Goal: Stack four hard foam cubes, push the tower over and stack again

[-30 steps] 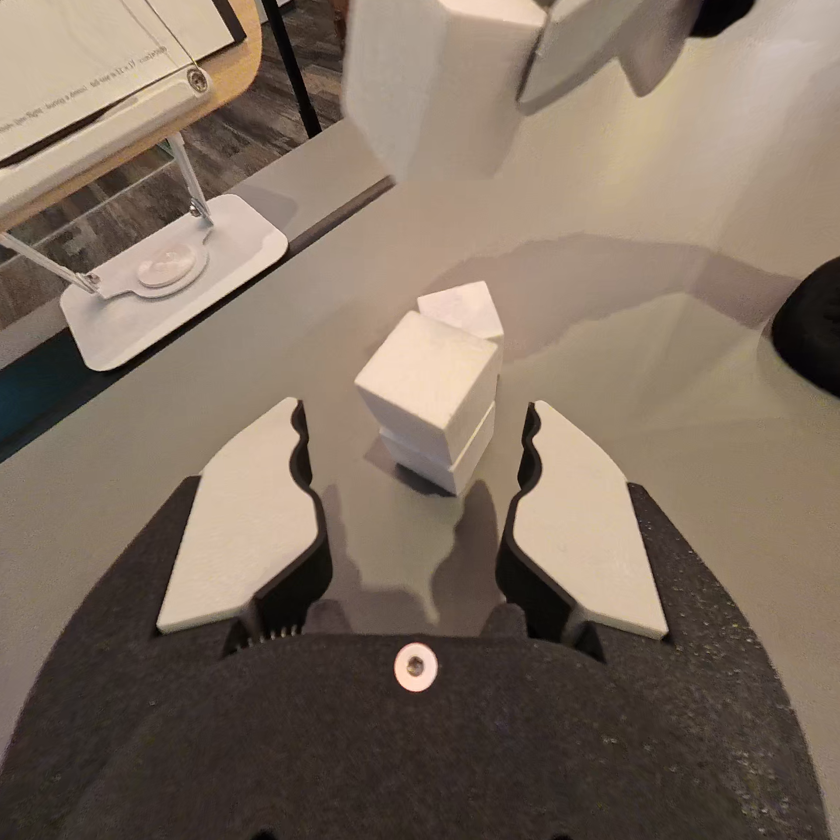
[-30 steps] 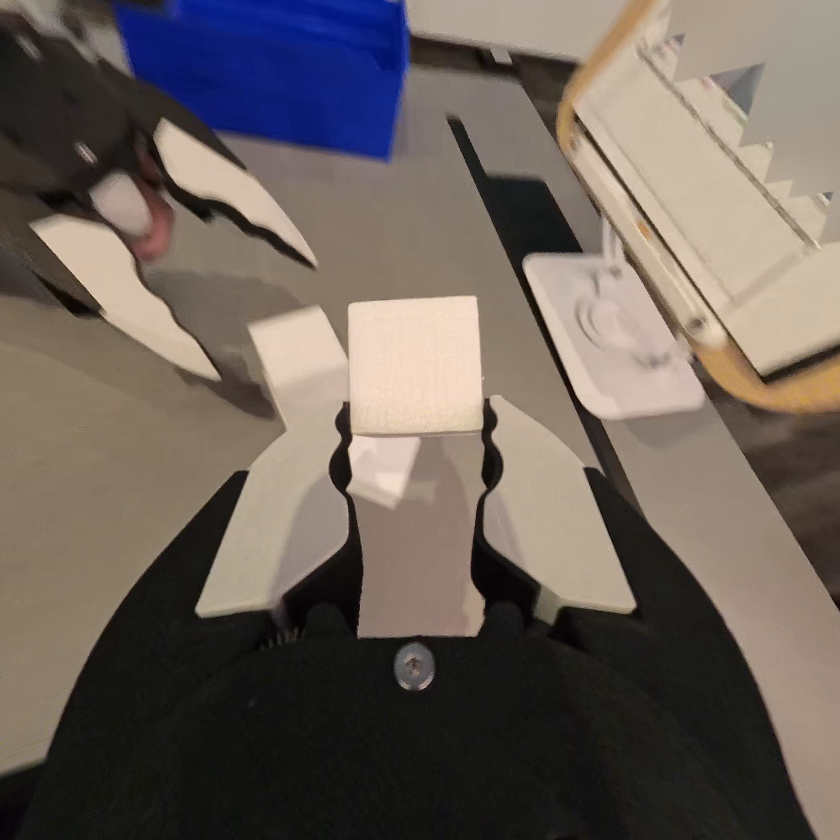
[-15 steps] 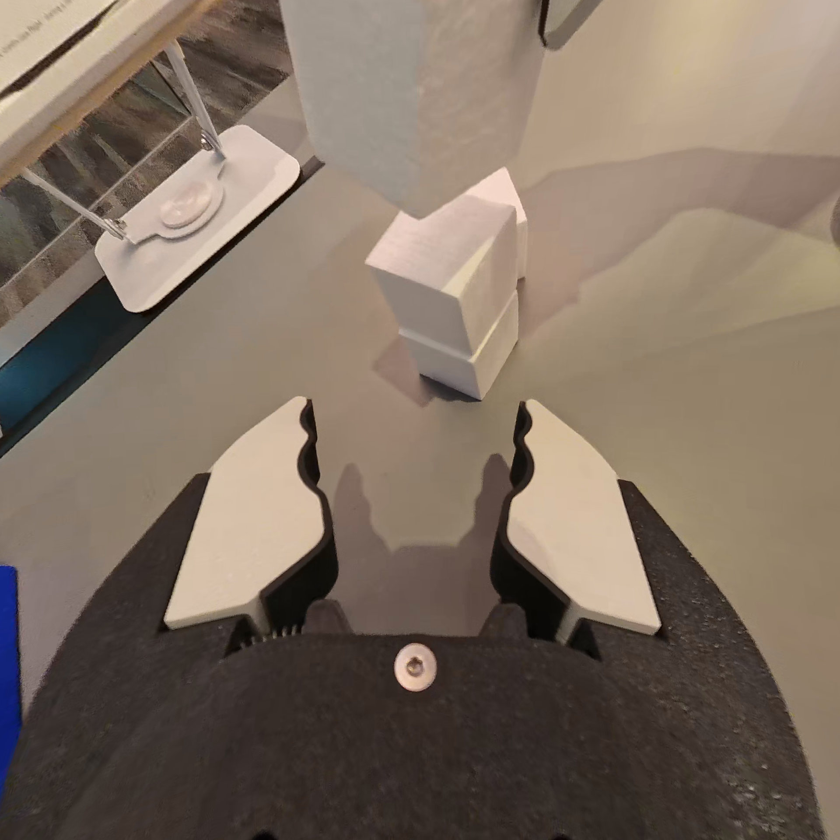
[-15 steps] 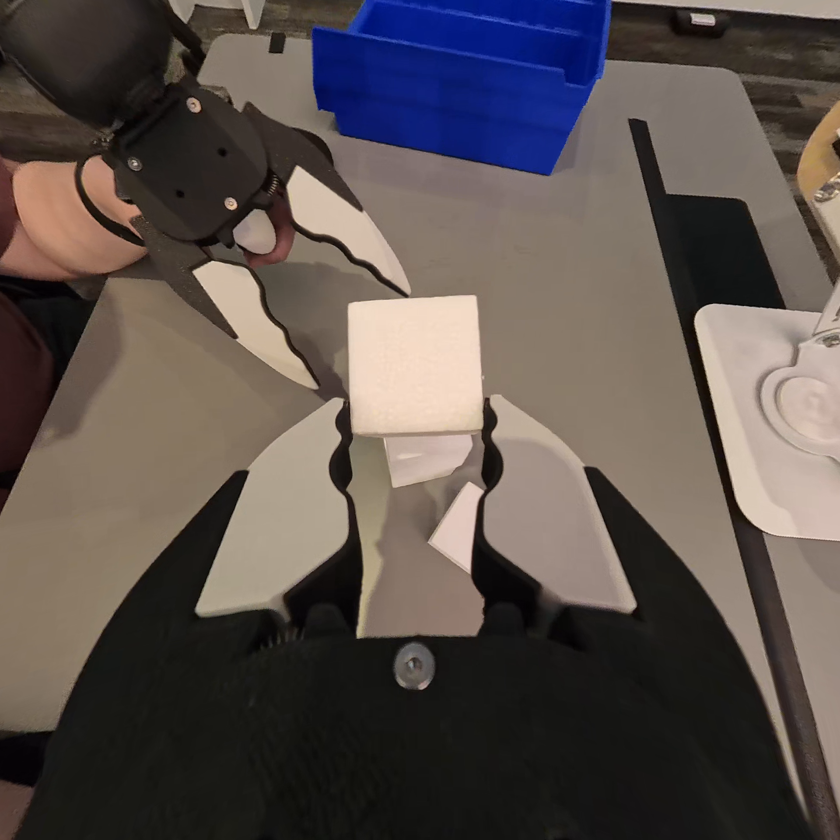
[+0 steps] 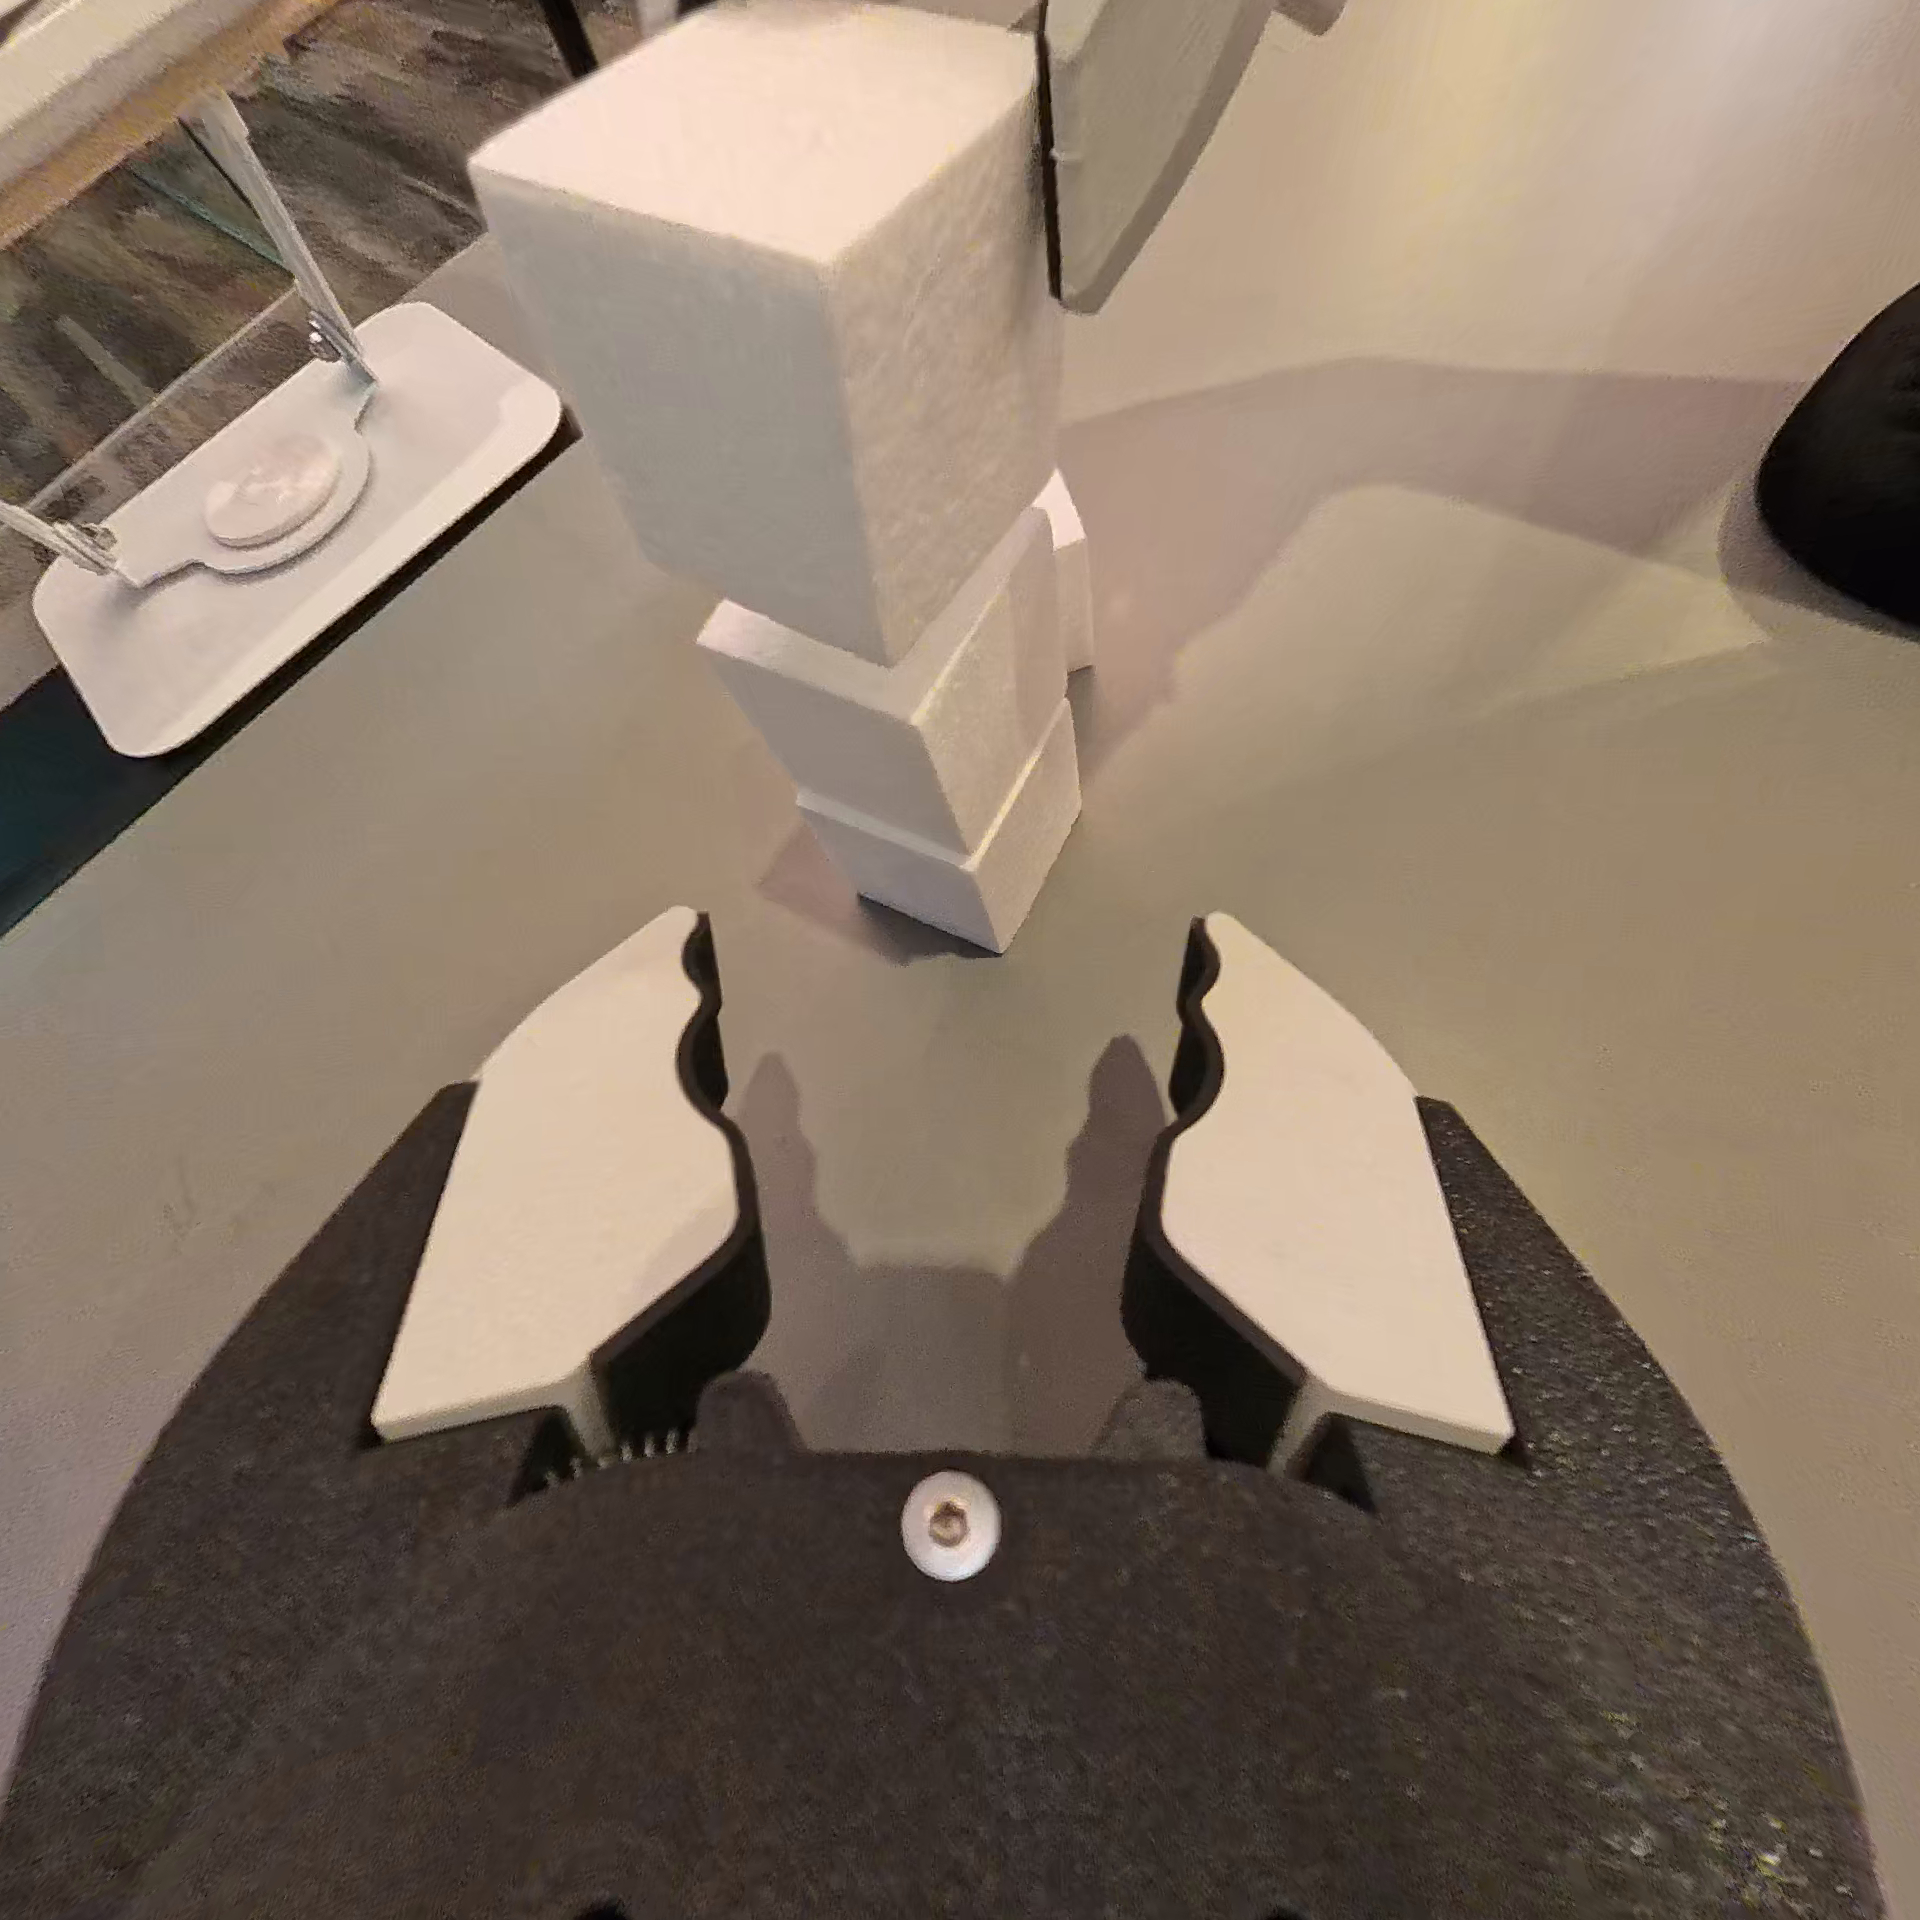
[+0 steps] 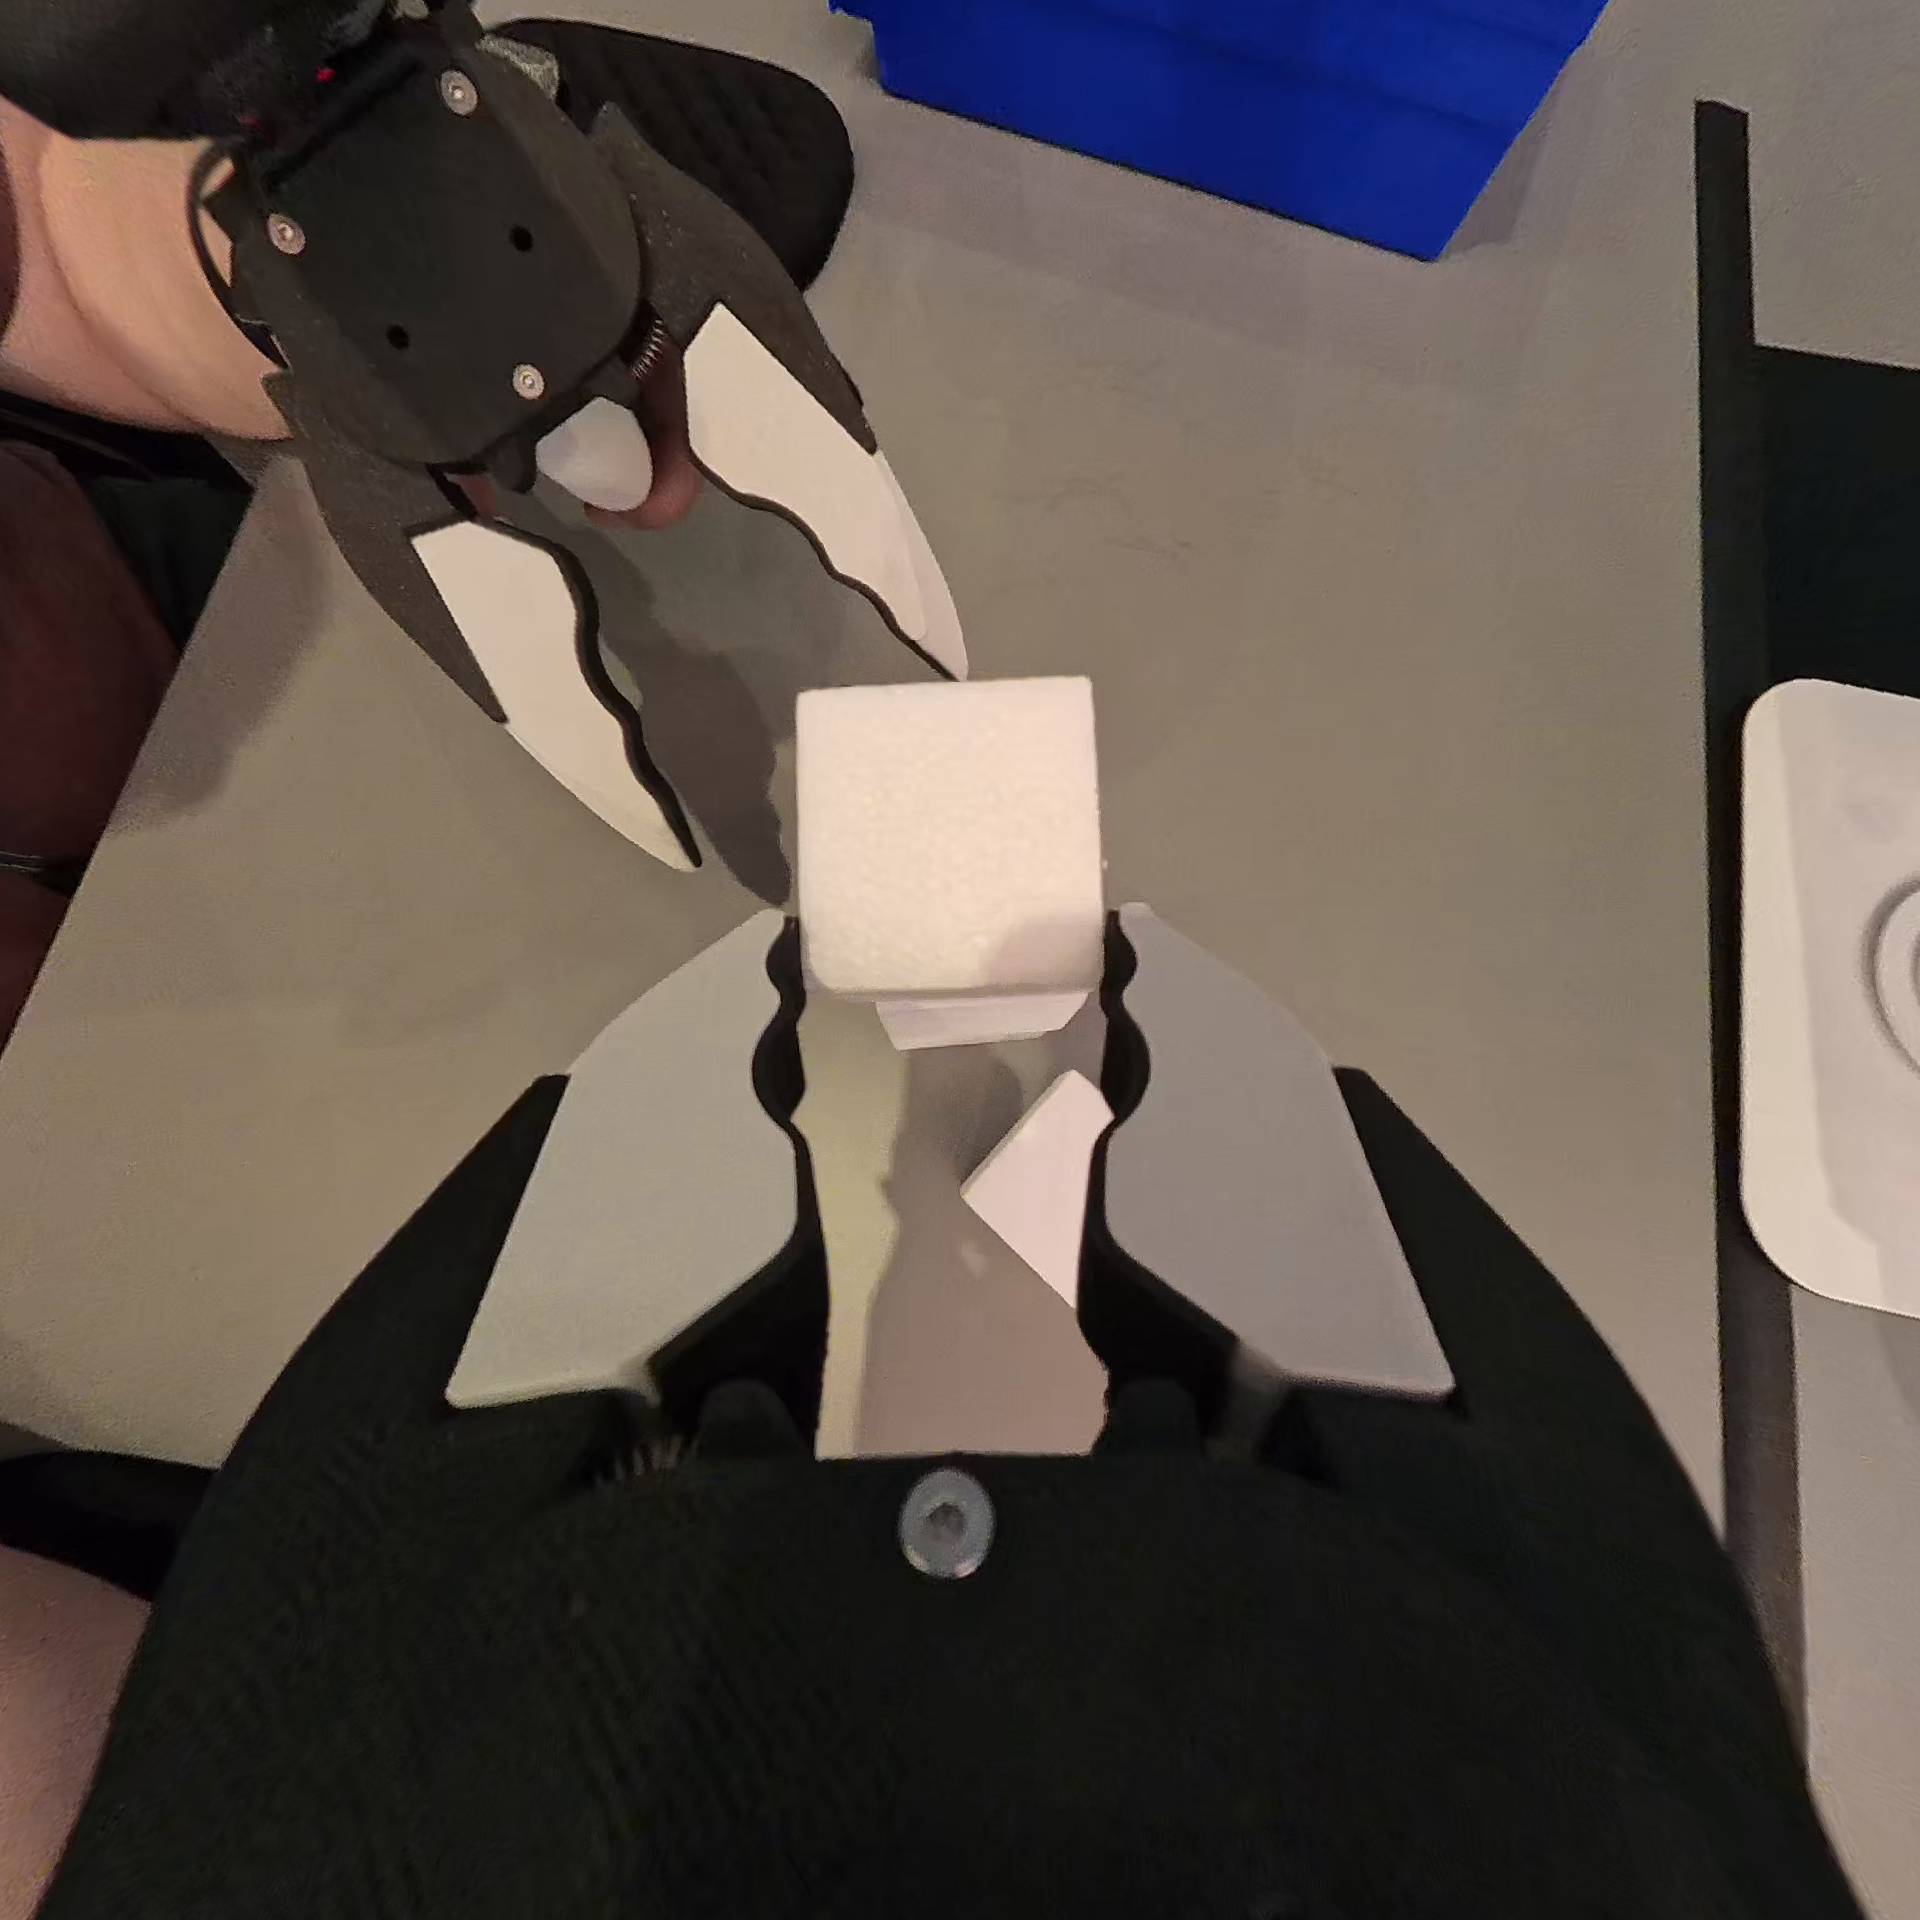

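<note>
**A:** How far along is the build?

**B:** By my reading, about halfway through one stacking round. Two foam cubes stand as a short stack on the grey counter, the upper one turned slightly off square. A third cube is over that stack, carried by my right gripper — whether it already rests on the stack or hangs just above it, I cannot tell. The fourth cube lies on the counter just beside the stack's base, on its far side as the left wrist view has it. What remains: seat the third, add the fourth, then the push-over and rebuild. Which round this is, the frames do not say.

**A:** And the grippers?

**B:** My right gripper is clamped on the third cube, a fingertip on each of two opposite faces near the cube's lower edge, jaws about one cube apart. My left gripper is released and holds nothing — jaws spread wider than a cube, tips near the stack's base but not touching it. In the right wrist view one of its fingertips appears to reach the carried cube's far edge; contact cannot be confirmed.

**A:** Surroundings?

**B:** A blue bin at the far side and a white stand base off to one edge, both well apart from the stack.
</note>
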Available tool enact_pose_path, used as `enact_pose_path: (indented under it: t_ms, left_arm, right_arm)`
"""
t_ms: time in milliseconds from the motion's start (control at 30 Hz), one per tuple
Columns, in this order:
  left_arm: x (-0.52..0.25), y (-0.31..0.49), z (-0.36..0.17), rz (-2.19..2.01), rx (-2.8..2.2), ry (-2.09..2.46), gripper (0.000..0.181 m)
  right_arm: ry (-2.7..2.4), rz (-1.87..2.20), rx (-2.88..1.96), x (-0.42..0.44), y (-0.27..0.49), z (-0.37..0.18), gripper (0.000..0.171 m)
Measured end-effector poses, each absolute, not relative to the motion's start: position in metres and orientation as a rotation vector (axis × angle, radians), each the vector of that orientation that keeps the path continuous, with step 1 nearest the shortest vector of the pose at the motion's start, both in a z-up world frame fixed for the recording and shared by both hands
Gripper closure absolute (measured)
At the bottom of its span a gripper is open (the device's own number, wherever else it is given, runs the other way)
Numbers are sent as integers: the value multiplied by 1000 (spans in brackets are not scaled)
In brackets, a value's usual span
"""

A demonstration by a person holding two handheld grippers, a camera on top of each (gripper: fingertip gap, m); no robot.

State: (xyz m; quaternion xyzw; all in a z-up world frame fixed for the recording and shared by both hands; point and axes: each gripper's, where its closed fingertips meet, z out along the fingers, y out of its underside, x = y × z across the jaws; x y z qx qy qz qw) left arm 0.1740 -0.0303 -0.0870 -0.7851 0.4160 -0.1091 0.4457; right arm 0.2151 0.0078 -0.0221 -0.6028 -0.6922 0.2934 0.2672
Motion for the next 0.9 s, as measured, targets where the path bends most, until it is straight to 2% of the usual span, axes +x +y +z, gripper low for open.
enact_pose_path:
  t_ms: [400,733,900]
  left_arm:
    - [175,-31,-92,-290,-1966,1039,96]
    - [170,-28,-102,-272,-2001,1041,96]
    - [169,-30,-113,-272,-2030,1053,96]
  right_arm:
    - [-1899,804,-1641,214,10,-32,115]
    - [-1743,866,-1514,234,18,-11,91]
    - [-1634,839,-1735,276,55,-68,95]
